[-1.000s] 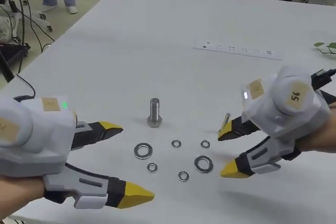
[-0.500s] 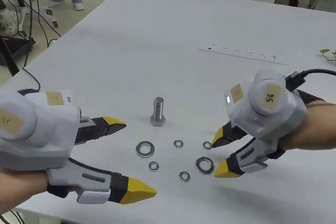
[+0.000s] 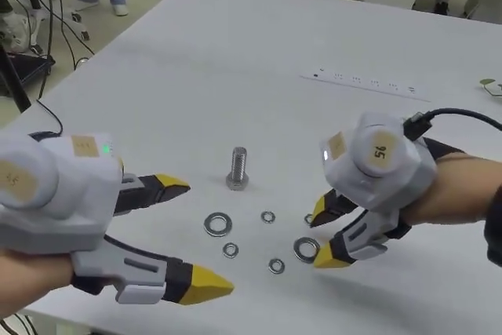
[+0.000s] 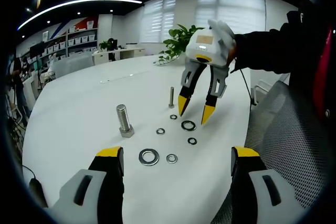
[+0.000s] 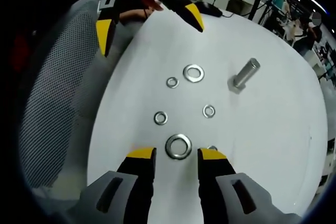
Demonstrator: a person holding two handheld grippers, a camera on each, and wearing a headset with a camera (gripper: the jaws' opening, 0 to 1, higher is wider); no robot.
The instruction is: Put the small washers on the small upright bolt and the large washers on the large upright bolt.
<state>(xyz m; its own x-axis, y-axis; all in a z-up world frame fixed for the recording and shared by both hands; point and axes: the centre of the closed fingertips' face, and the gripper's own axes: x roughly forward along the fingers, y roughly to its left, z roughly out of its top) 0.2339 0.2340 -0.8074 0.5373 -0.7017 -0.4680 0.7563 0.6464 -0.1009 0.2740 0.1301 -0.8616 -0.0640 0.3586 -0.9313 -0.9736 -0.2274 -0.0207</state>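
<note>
Here, left claw [image 3: 196, 234] open empty; right claw [image 3: 321, 238] open over large washer [image 5: 178, 146]; left gripper view shows small bolt [image 4: 171, 97]

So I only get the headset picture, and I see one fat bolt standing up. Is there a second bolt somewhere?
Observer: Yes. The left gripper view shows a thin bolt standing upright just beyond the right gripper, which blocks it from the headset.
Operator: Is that gripper holding anything?
Observer: No. The right gripper view shows its jaws open, with a large washer lying flat on the table between the two tips.
Operator: And how many little rings are there?
Observer: Four. The left gripper view shows the fourth small washer lying near the thin bolt's foot, below the right gripper.
</note>
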